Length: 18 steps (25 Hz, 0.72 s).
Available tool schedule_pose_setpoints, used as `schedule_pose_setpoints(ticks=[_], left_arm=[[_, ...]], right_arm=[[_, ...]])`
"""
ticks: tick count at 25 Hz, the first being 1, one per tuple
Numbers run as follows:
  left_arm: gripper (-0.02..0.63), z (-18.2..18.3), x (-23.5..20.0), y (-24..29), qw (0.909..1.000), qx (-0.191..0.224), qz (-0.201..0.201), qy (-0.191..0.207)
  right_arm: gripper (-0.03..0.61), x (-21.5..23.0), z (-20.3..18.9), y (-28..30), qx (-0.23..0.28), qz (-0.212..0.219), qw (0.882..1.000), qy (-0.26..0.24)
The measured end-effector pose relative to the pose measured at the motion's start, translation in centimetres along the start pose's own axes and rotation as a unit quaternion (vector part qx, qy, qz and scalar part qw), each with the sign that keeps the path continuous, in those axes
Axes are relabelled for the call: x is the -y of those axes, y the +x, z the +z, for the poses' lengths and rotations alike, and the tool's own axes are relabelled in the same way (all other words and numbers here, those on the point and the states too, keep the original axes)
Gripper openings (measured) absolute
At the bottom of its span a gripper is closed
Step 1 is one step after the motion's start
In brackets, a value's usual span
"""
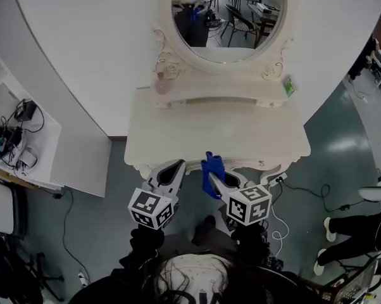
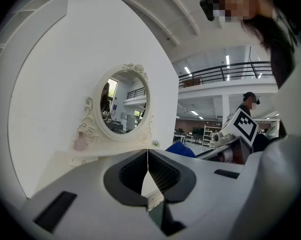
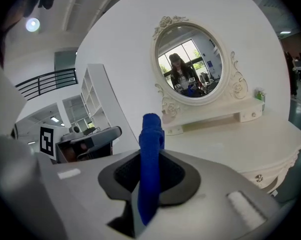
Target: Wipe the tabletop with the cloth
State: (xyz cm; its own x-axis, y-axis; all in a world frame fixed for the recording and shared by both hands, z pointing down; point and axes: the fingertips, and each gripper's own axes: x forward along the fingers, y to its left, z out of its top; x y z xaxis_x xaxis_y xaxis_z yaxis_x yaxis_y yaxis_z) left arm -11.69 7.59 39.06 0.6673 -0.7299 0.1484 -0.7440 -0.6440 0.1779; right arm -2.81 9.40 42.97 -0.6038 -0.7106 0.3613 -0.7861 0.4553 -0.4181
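A blue cloth (image 1: pixel 211 171) (image 3: pixel 150 169) is pinched upright between the jaws of my right gripper (image 1: pixel 213 178) (image 3: pixel 149 176), just before the front edge of the cream dressing table (image 1: pixel 216 132). The cloth's top also shows in the left gripper view as a blue cloth (image 2: pixel 180 149). My left gripper (image 1: pixel 176 167) (image 2: pixel 148 174) hovers beside it at the table's front left edge, jaws pressed together with nothing between them. The tabletop (image 3: pixel 240 144) lies ahead of both grippers.
An oval mirror (image 1: pixel 225 18) in an ornate frame stands at the table's back, above a narrow shelf (image 1: pixel 222 94) with a pink bottle (image 1: pixel 162 84) at left and a small green item (image 1: pixel 289 86) at right. White shelving (image 1: pixel 19 138) with cables stands to the left.
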Motion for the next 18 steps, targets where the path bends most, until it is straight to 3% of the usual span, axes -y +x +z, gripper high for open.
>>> schedule_pose_setpoints(ticks=[10,18], left_arm=[[0.002,-1.2,0.5,5.0,0.9991,-0.020,0.037,0.006],[0.002,-1.6,-3.2,5.2,0.9968,-0.037,0.070,-0.008]], right_arm=[[0.074,6.9,1.5,1.1,-0.009,0.019,1.000,0.013],[0.075,9.2,1.5,4.6,-0.030,0.020,0.999,0.040]])
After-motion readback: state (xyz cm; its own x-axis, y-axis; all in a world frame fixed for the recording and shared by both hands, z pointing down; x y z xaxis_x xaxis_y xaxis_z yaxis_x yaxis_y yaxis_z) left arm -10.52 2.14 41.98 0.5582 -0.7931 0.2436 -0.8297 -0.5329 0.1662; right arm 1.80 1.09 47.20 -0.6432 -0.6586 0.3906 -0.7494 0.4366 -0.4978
